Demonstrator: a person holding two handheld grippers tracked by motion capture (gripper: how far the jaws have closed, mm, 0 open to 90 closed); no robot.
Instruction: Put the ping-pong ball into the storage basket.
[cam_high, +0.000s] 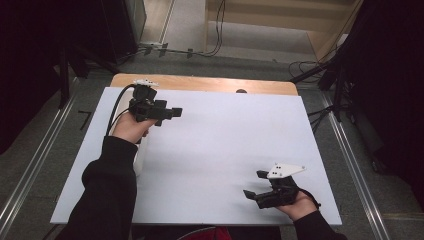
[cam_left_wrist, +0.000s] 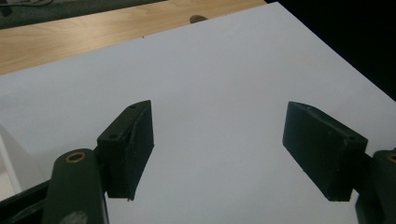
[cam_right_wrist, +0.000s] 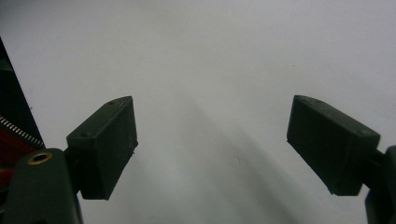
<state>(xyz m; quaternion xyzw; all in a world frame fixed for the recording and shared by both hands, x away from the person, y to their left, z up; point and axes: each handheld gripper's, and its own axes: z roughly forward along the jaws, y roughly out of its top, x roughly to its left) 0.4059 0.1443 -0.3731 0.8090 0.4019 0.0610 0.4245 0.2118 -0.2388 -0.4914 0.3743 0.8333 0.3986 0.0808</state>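
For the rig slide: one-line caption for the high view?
Person holds open left gripper and open right gripper over a bare white board on a wooden table.

Two black two-jaw grippers, the left gripper (cam_high: 172, 113) and the right gripper (cam_high: 254, 184), one flat white board (cam_high: 225, 145), and one light wooden table (cam_high: 200, 83).

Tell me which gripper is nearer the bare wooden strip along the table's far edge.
Left. The left gripper hovers just short of the wooden strip at the far-left; the right gripper sits at the near edge, across the white sheet.
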